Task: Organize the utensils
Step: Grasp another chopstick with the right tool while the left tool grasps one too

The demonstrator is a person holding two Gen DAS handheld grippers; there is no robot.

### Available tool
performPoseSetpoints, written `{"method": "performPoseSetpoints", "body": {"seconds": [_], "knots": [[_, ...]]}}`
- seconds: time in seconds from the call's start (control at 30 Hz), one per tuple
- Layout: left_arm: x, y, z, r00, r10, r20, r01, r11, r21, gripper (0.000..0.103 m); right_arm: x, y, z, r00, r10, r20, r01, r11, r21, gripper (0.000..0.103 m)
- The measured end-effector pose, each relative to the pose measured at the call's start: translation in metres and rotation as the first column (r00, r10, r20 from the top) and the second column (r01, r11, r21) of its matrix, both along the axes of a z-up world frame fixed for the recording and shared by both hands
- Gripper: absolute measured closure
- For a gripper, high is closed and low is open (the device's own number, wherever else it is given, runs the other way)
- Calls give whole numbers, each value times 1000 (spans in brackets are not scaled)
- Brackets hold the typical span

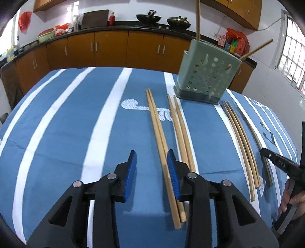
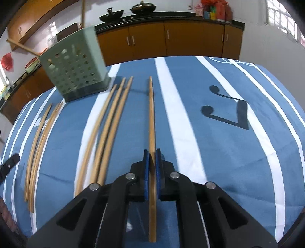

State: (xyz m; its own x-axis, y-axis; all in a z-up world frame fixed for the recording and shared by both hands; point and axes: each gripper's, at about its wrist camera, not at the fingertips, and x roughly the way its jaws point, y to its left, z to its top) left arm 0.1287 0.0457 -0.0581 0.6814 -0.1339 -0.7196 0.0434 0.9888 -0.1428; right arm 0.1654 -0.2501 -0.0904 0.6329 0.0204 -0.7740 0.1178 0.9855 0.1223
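A pale green perforated utensil holder (image 1: 205, 76) stands on the blue striped tablecloth (image 1: 76, 124) with two chopsticks sticking out of it; it also shows in the right wrist view (image 2: 76, 68). Several wooden chopsticks (image 1: 162, 145) lie on the cloth in front of it. My left gripper (image 1: 152, 164) is open and empty, just left of a chopstick pair. My right gripper (image 2: 152, 160) is shut on a single chopstick (image 2: 151, 114), held just above the cloth. Three more chopsticks (image 2: 106, 129) lie to its left.
Orange kitchen cabinets (image 1: 114, 47) with a black counter run behind the table, with woks (image 1: 148, 18) on top. A window (image 1: 289, 51) is at the right. The table edge curves close behind the holder.
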Motion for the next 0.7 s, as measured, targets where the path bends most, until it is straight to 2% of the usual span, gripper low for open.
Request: {"method": "performPoseSetpoints", "body": {"seconds": [0.2, 0.6, 0.7], "knots": [[4, -10, -9, 999, -23, -34, 24, 999, 28, 82, 0, 1, 0, 1000, 5, 5, -5, 1000, -16, 95], [11, -29, -17, 997, -43, -56, 49, 992, 112, 84, 1, 8, 0, 1000, 28, 5, -28, 999, -23, 95], [15, -27, -17, 998, -29, -56, 35, 993, 115, 90, 1, 9, 0, 999, 33, 5, -33, 999, -26, 94]]}}
